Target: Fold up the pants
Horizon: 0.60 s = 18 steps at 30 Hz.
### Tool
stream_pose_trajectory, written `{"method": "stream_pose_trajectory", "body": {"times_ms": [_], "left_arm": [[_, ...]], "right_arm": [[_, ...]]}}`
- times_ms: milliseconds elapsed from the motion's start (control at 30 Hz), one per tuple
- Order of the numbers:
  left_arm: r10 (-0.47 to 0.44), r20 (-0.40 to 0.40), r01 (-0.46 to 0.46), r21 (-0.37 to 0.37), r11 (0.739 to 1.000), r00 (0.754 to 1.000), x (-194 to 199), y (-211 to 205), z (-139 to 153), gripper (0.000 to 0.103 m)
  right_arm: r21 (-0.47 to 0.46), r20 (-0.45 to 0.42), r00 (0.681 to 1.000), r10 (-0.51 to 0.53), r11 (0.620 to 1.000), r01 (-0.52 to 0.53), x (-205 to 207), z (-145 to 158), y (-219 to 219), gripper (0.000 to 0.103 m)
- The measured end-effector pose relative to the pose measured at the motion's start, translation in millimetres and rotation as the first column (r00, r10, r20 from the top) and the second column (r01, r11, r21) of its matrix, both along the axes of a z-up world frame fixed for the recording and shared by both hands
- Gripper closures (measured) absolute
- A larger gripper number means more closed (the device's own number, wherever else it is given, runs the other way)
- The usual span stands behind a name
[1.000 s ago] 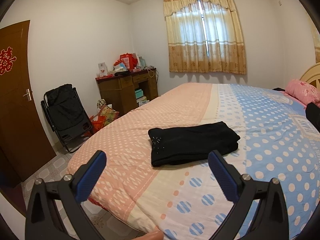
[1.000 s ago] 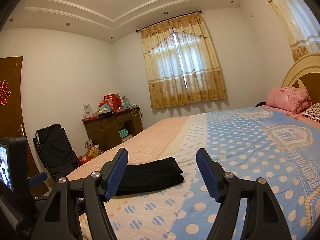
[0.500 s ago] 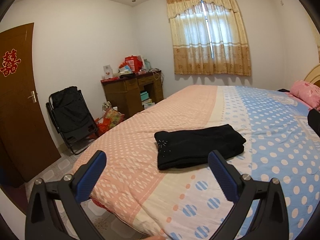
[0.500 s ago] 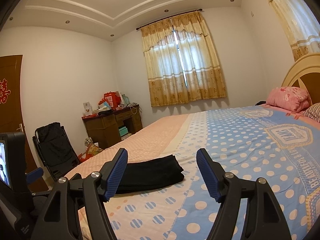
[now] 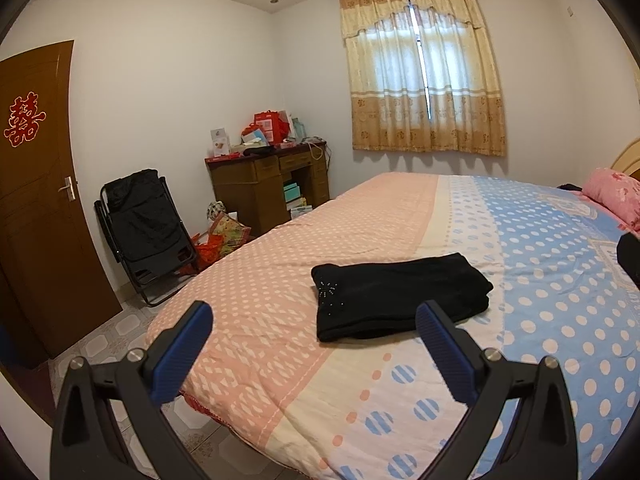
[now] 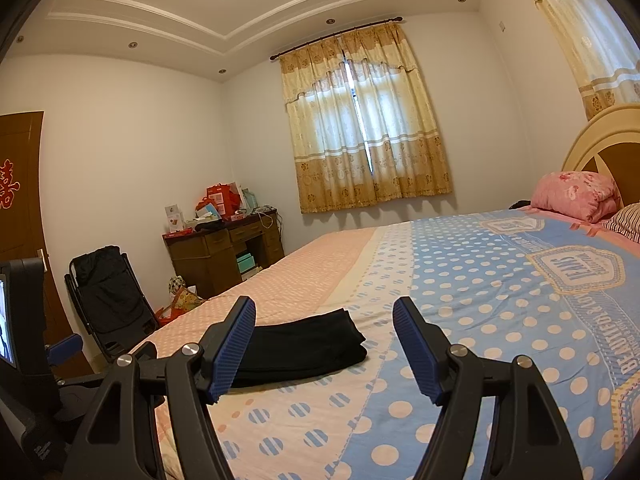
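Pants (image 5: 398, 296), black and already folded into a thick rectangle, are lying flat on the bed (image 5: 280, 280), straddling the cream stripe between the pink dotted half of the cover and the blue one. From the left gripper (image 5: 312, 330) they are sitting just beyond and slightly right of the gap between its fingers; its right blue pad (image 5: 442, 350) is overlapping the near edge of the bundle in that view, though I cannot tell whether it is touching. Both of those fingers are standing wide apart with nothing between them.

Over on the other side, the right gripper (image 6: 324, 344) is hovering low over the blue dotted part, its fingers likewise spread and gripping nothing. The pants (image 6: 300, 346) are showing past its left pad (image 6: 232, 346), which is hiding their near-left end; their far-right corner is reaching into the gap. The housing of the left gripper is filling the lower left corner of that view.

Ahead of both pairs of fingers, beyond the bundle, bedcover is stretching toward the curtained window (image 5: 420, 84) with nothing lying on it. A pink pillow (image 6: 576, 194) is resting against the headboard (image 6: 600, 140), far right of the fingers. Left of the left fingers the bed's corner is dropping off to the tiled floor (image 5: 100, 344), where a folded black chair (image 5: 144, 232) and a cluttered desk (image 5: 264, 184) are standing along the wall, well apart from the bundle.
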State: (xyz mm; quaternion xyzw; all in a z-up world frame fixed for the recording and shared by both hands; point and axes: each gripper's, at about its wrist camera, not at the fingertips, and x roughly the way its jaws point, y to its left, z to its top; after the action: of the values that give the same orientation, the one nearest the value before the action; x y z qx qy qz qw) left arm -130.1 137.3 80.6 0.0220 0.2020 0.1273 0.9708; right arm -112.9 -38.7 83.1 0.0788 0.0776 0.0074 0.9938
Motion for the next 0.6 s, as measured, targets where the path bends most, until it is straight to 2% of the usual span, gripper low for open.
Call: {"method": "stream_pose_trajectory", "body": {"times_ms": [333, 600], "left_arm": [[-0.008, -0.018, 0.008, -0.006, 1.000, 1.000, 1.9, 0.3, -1.3, 0.000], [-0.020, 0.000, 0.020, 0.018, 1.000, 1.000, 0.8, -3.8, -2.3, 0.000]], "right_arm": [[0.002, -0.006, 1.000, 0.000, 1.000, 0.000, -0.6, -1.2, 0.0, 0.030], [0.007, -0.018, 1.000, -0.003, 1.000, 0.003, 0.1, -4.0, -1.0, 0.030]]}}
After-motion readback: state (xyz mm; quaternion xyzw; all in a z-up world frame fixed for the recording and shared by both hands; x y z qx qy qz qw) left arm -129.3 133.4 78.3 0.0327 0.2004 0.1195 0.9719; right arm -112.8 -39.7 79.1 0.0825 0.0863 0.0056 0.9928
